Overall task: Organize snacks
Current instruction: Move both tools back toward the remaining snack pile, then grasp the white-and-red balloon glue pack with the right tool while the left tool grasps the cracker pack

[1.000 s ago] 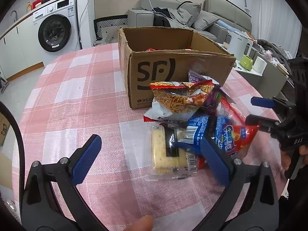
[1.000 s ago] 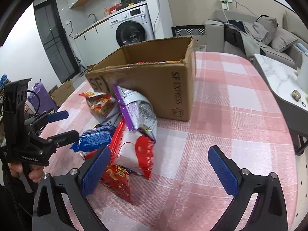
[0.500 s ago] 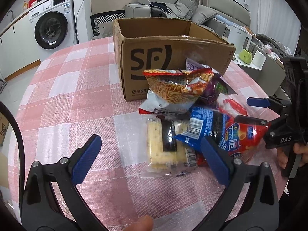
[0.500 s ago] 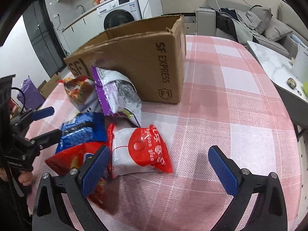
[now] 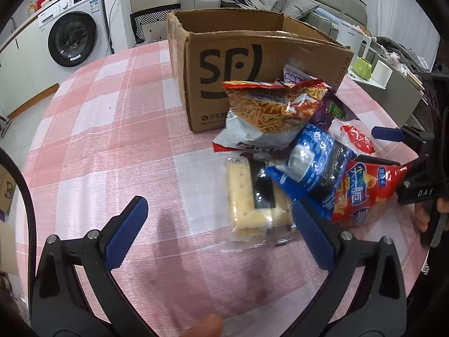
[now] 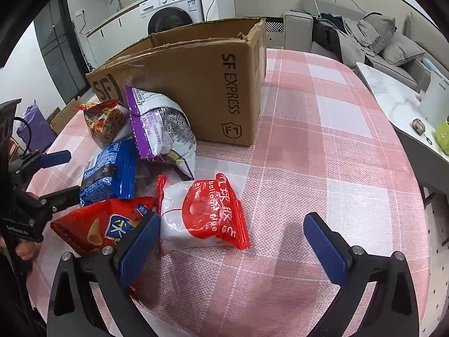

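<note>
Snack packets lie heaped on a pink checked tablecloth point(image 6: 322, 151) against the front of an open cardboard box point(image 5: 252, 56): a noodle-snack bag point(image 5: 275, 109), a purple-and-white bag point(image 6: 162, 129), a blue packet point(image 6: 109, 171), a red chip bag point(image 6: 95, 224), a red-and-white packet point(image 6: 202, 213) and a clear cracker pack point(image 5: 252, 199). The left gripper point(image 5: 221, 233) hovers with jaws spread wide, its right pad at the cracker pack's edge. The right gripper point(image 6: 233, 250) is likewise released, empty, its left pad beside the red-and-white packet.
</note>
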A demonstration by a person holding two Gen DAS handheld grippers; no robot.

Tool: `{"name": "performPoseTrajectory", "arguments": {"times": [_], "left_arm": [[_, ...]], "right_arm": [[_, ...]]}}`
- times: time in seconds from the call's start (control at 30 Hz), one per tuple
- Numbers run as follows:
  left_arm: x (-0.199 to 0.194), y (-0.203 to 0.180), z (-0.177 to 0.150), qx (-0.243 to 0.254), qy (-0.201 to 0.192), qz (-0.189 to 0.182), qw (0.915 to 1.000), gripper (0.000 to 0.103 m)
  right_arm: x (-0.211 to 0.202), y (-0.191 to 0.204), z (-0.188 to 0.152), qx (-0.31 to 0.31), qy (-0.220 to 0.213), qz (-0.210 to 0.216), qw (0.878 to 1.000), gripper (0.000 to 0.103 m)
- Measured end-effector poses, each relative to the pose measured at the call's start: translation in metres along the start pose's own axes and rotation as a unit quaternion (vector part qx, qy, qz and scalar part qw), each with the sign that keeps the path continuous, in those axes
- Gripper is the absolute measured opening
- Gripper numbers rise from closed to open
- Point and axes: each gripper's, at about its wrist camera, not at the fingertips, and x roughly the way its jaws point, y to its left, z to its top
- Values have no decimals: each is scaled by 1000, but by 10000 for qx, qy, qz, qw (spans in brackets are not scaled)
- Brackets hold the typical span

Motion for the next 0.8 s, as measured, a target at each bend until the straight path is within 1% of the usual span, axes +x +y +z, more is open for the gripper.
{"name": "performPoseTrajectory", "arguments": {"times": [0.1,0.23,0.4,0.43,0.5,0.63,0.8], "left_arm": [[4,5,-1,10,61,141,9999,102],[10,5,-1,-18,126,-100,9999,102],[18,-1,-1,-77,146,-305,9994,102],[22,-2,0,-87,207,-274,9994,102],[24,-6,-1,16,179,-111,9998,102],[26,-4,0,-2,179,-104,9998,102],[31,-3,0,20,158,18,9999,102]], "right_arm": [[-1,0,0,-15,1,8,10000,103],[0,7,-3,-261,39,-79,9996,103],[4,10,-5,-323,85,-61,9994,103],[5,10,-5,-326,96,-66,9994,103],[5,10,-6,-310,105,-59,9994,103],[5,8,-5,-290,95,-98,9995,103],[6,6,-5,-290,107,-100,9995,103]]}}
